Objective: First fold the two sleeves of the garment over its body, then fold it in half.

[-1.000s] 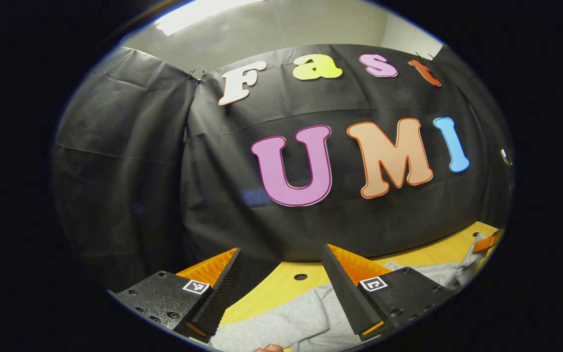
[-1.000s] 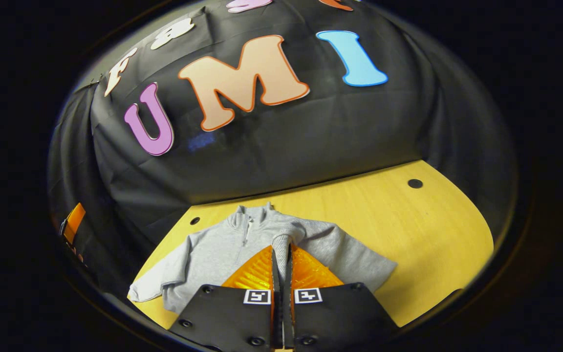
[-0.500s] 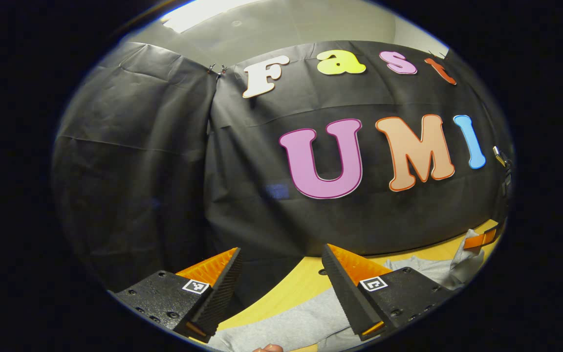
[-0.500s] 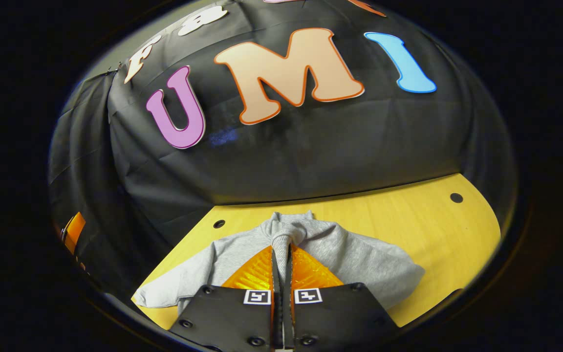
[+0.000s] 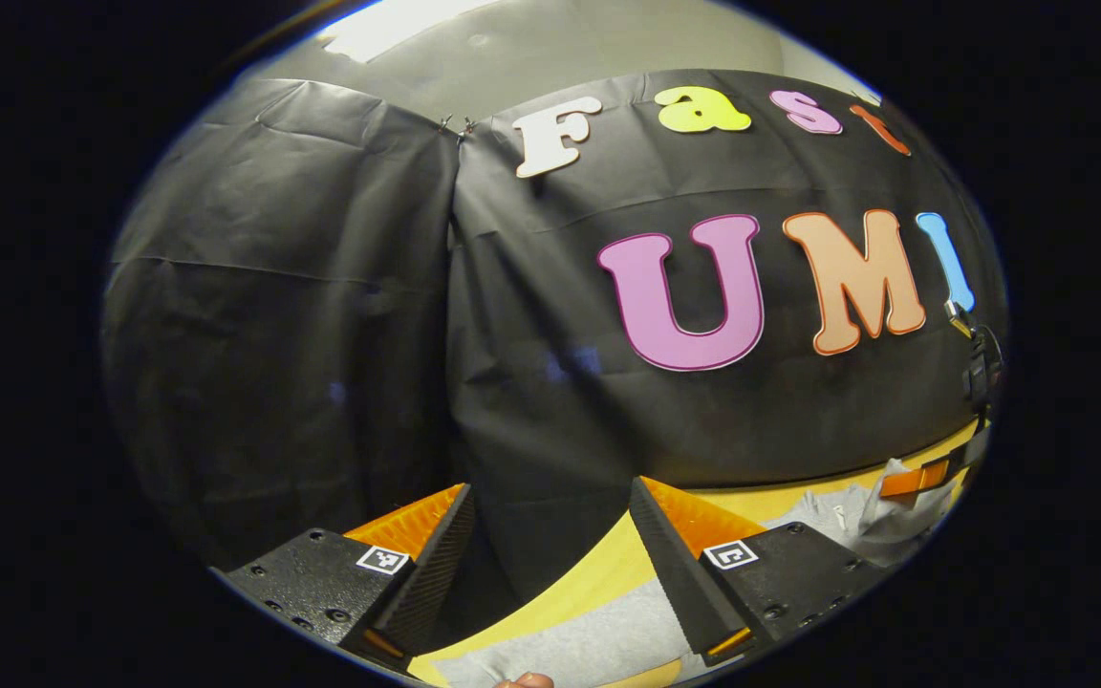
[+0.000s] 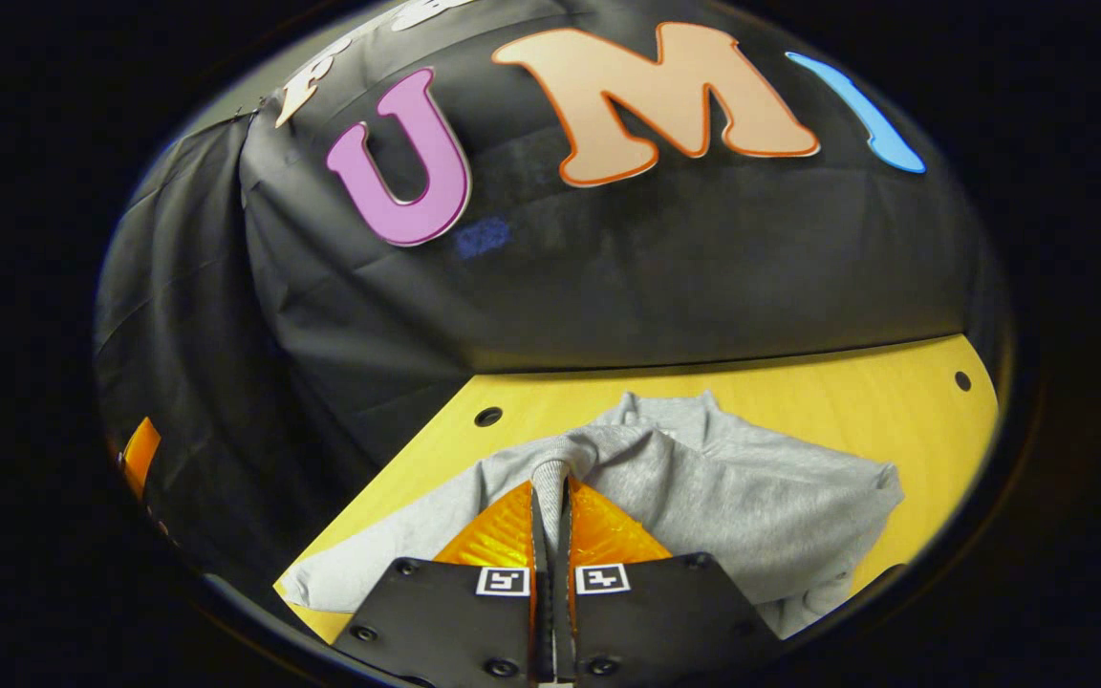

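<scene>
Since a second ago the right gripper (image 6: 550,497) has dragged the sleeve (image 6: 550,473) further across the sweatshirt (image 6: 742,506), fingers pinched tight on its cuff. Sweatshirt lies on the yellow table (image 6: 799,387) around 6 o'clock. Left gripper (image 5: 550,506) hangs spread, holding nothing.

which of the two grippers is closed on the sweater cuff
The right gripper: its fingers pinch the ribbed cuff of the grey sweater. The left gripper is open, with nothing between its fingers.
</scene>
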Demonstrator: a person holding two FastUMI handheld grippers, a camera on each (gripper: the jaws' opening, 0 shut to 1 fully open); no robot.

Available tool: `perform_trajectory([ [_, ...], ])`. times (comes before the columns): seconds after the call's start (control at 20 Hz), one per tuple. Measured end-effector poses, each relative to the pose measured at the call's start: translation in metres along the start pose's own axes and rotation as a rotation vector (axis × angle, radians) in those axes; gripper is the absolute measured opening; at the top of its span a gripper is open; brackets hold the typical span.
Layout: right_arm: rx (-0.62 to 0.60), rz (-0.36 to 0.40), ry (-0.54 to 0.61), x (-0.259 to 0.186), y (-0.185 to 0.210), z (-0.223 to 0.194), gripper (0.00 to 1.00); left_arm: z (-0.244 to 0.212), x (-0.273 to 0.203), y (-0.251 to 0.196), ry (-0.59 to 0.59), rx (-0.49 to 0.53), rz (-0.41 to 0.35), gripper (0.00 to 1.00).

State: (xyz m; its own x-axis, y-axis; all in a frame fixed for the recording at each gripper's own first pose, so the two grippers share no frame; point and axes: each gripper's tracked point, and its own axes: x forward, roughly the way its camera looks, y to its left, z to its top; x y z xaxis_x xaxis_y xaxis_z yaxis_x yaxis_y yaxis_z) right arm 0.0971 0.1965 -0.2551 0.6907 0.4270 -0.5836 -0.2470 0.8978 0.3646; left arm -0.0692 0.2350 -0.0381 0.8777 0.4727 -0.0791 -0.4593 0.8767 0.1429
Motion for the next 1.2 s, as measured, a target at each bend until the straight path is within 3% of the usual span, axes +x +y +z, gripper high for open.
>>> perform_trajectory([
  [0.4, -0.063, 0.042, 0.222, 0.059, 0.036, -0.089, 0.03, -0.023, 0.006, 0.029, 0.041, -0.006, 0.048, 0.95],
  [0.65, -0.025, 0.038, 0.303, 0.059, 0.034, -0.081, 0.07, -0.041, 0.009, 0.039, 0.085, -0.015, 0.065, 0.95],
  [0.75, 0.02, 0.071, 0.331, 0.056, 0.042, -0.076, 0.07, -0.052, 0.008, 0.041, 0.103, -0.014, 0.072, 0.96],
  [0.8, 0.021, 0.08, 0.326, 0.054, 0.047, -0.07, 0.14, -0.055, 0.008, 0.042, 0.107, -0.008, 0.075, 0.96],
  [0.95, -0.036, 0.111, 0.264, 0.052, 0.056, -0.066, 0.85, -0.066, 0.006, 0.041, 0.121, 0.015, 0.072, 0.95],
  [1.0, -0.066, 0.113, 0.243, 0.05, 0.056, -0.061, 0.97, -0.073, 0.005, 0.041, 0.134, 0.013, 0.072, 0.95],
  [1.1, -0.109, 0.111, 0.196, 0.042, 0.055, -0.05, 0.95, -0.088, 0.002, 0.042, 0.165, 0.002, 0.073, 1.0],
  [1.15, -0.12, 0.11, 0.174, 0.036, 0.053, -0.045, 0.98, -0.095, 0.002, 0.043, 0.185, -0.002, 0.077, 0.95],
  [1.2, -0.129, 0.109, 0.155, 0.03, 0.051, -0.041, 0.98, -0.105, 0.001, 0.043, 0.205, -0.005, 0.077, 1.0],
])
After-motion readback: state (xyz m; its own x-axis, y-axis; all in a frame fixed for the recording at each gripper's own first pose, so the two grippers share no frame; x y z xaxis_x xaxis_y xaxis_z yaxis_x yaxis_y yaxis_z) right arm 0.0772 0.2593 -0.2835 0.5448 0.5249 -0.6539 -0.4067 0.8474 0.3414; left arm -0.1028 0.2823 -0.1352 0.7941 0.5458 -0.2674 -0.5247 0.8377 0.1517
